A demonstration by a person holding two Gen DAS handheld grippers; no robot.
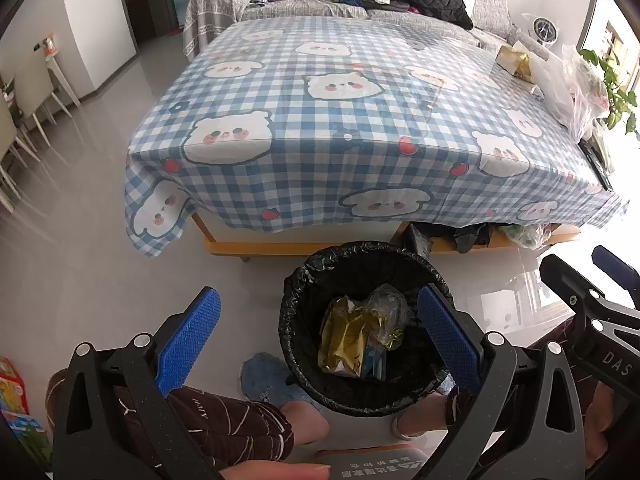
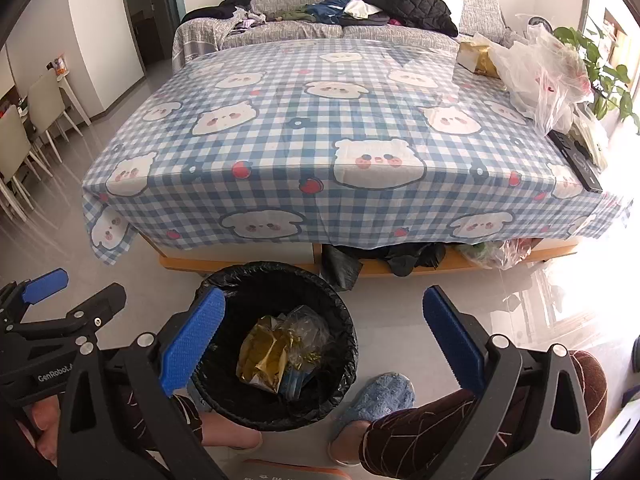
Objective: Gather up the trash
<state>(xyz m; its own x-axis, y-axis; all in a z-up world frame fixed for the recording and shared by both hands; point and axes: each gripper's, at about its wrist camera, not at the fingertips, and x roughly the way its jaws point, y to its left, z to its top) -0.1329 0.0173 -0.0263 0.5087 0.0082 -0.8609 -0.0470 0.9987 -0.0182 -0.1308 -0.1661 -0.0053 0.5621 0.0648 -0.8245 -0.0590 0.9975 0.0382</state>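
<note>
1. The surface (image 2: 280, 140), draped in a checked cloth, is seen filling the view from 10 to 2 o'clock; its middle is bare, so open room for moving is judged ample there, while the cloth's hanging near edge could be snagged.
2. The trash bin (image 2: 344, 344), lined with a black bag, is seen on the floor at 6 o'clock in front of the surface, between the person's slippered feet; gold wrappers (image 2: 264, 356) and clear film already lie inside.
3. Plastic bags (image 2: 536, 76) are heaped at the surface's far right edge, at 2 o'clock, beside a gold box (image 2: 476, 56). If these are trash, they are judged light, soft and slippery; a bunched fold is best pinched.
4. The left gripper (image 1: 316, 332) is held with jaws wide and empty over the bin.
5. The right gripper (image 2: 324, 336) is likewise held wide and empty, just beside it.
</note>
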